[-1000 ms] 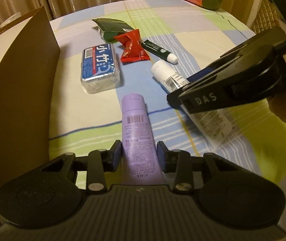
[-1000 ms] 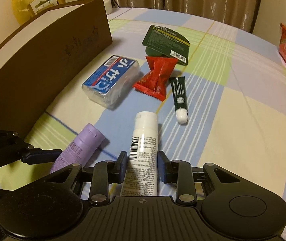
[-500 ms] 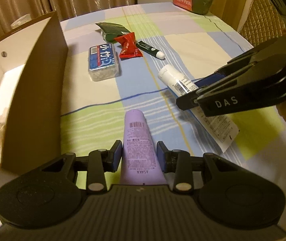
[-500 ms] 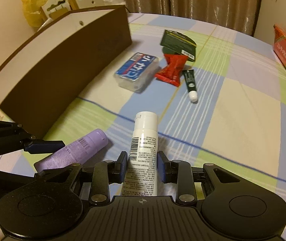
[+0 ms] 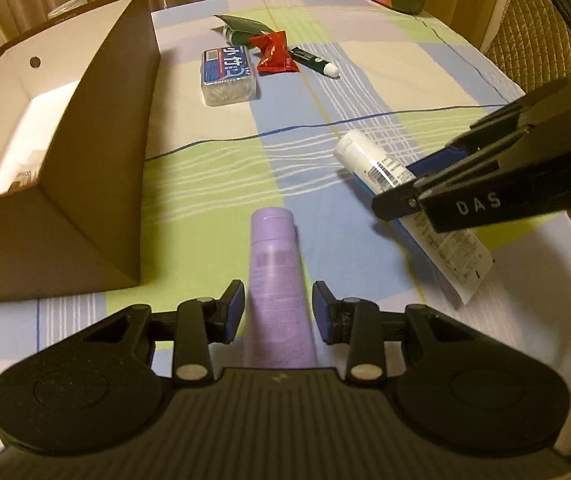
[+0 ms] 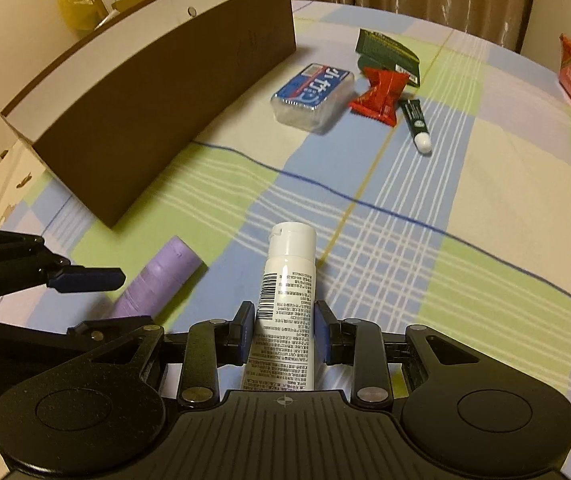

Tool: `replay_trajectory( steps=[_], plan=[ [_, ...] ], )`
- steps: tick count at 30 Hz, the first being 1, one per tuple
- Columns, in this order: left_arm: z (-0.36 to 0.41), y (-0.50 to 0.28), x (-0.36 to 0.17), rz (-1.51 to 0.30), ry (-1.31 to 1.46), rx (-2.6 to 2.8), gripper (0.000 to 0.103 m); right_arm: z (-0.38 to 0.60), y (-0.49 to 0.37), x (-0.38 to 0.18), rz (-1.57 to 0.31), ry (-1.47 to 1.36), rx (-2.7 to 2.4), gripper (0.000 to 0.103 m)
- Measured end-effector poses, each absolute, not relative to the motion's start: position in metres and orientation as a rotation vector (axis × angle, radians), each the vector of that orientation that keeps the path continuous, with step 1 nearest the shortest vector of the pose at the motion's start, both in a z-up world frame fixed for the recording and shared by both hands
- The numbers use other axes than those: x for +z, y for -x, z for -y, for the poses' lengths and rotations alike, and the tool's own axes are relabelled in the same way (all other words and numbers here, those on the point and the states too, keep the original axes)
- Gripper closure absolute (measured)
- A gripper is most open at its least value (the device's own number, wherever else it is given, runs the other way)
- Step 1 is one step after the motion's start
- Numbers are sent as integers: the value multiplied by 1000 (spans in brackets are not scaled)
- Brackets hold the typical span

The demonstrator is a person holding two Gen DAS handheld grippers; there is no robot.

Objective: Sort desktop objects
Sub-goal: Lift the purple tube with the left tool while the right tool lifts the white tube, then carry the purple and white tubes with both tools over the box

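Left gripper [image 5: 277, 312]: jaws clamped on a lilac plastic tube [image 5: 275, 280], cap forward, carried above the checked tablecloth [image 5: 365, 80] just beside the open brown cardboard box [image 5: 97, 152]. Right gripper [image 6: 284, 334]: jaws clamped on a white plastic tube with printed label [image 6: 287, 300], likewise lifted. Further back on the cloth (grouped close together): blue-labelled clear pack [image 6: 313, 96], red wrapper [image 6: 381, 94], small dark green tube [image 6: 415, 122].

Matte black plastic left gripper [image 5: 277, 312] and matching right gripper [image 6: 285, 332]: ribbed centre housing, round side discs, silver pivot screws, blue finger pads [image 5: 234, 311], white "DAS" lettering on the right one's side.
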State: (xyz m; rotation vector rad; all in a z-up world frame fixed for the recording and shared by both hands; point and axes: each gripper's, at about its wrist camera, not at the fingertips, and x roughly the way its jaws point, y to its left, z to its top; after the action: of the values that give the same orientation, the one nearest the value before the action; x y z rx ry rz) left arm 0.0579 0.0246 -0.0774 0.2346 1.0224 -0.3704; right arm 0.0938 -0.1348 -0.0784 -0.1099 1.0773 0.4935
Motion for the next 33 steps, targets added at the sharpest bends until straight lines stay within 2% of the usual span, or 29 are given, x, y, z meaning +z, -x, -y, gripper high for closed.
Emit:
replay_trajectory(
  steps=[3, 9, 10, 11, 15, 33],
  plan=[
    [-20, -62, -83, -1024, -248, -373, 63, 136, -92, -82, -1084, 107, 488, 73],
    [-19, -70, -93, -1023, -269, -370, 62, 142, -93, -86, -1089, 88, 488, 73],
    [-19, -71, -93, -1020, -271, -374, 70, 142, -93, -86, -1089, 86, 488, 73],
    [-18, -72, -93, -1022, -273, -378, 74, 143, -93, -86, -1089, 84, 489, 73],
    [-17, -74, -90, -1027, -277, -392, 75, 144, -94, -82, -1086, 77, 497, 73],
    [-35, -73, 9, -846, -279, -342, 75, 116, -98, -6, -910, 95, 558, 73]
  ],
)
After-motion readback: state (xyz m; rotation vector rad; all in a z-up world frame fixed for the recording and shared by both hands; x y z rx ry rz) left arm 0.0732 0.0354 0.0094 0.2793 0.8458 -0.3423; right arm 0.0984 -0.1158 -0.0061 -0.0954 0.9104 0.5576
